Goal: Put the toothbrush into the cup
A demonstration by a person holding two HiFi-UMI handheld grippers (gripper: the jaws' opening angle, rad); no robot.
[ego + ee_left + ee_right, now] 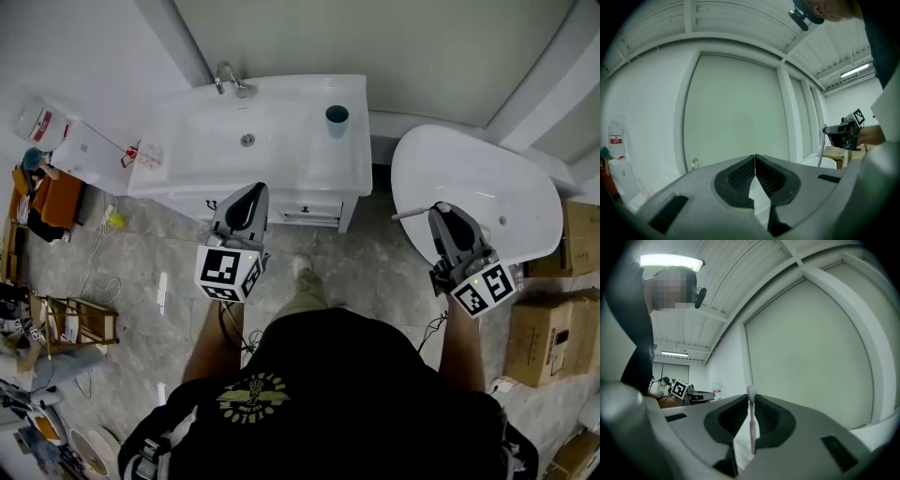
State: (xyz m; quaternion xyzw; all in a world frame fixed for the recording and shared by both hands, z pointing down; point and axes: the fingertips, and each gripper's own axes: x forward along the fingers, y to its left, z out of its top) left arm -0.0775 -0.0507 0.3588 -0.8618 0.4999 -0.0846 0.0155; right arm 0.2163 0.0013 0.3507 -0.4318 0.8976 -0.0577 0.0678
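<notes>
A teal cup (336,116) stands on the back right of the white sink counter (309,159). My right gripper (442,212) hangs over the rim of a white tub (487,178), right of the vanity, shut on a toothbrush (411,214) that sticks out to the left. In the right gripper view the pink toothbrush (752,427) stands upright between the jaws of the right gripper (751,400), bristles on top. My left gripper (251,191) is shut and empty in front of the vanity drawers; the left gripper (754,157) shows its jaws touching.
A faucet (230,81) sits at the sink's back left. Cardboard boxes (548,323) stack at the right. Shelves and clutter (47,216) line the left wall. The floor is grey tile (366,272).
</notes>
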